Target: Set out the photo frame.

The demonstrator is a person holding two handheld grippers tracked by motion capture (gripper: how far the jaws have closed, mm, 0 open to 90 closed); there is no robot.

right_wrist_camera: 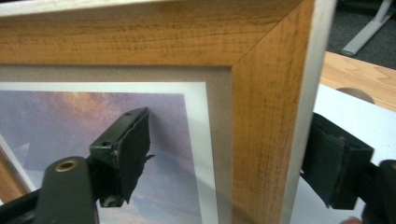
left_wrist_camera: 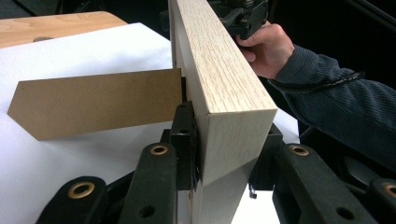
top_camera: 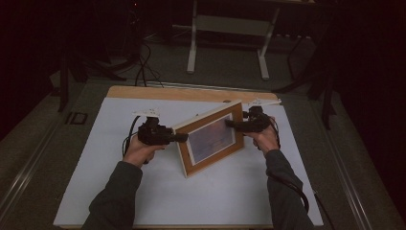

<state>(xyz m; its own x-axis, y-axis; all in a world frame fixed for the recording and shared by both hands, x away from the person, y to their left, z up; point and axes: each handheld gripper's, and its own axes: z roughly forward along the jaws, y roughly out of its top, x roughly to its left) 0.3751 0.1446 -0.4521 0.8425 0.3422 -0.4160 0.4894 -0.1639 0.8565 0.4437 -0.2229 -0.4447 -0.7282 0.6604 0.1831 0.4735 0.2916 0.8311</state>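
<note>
Dim light leaves the high view murky, black from nine through three o'clock; the white rectangular table sheet (top_camera: 143, 191) stays greyish. Both gripper views are brighter, sharp, without glare.

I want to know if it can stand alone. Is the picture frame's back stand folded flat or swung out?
Swung out: behind the picture frame, the brown stand angles away from the back, over the white sheet.
</note>
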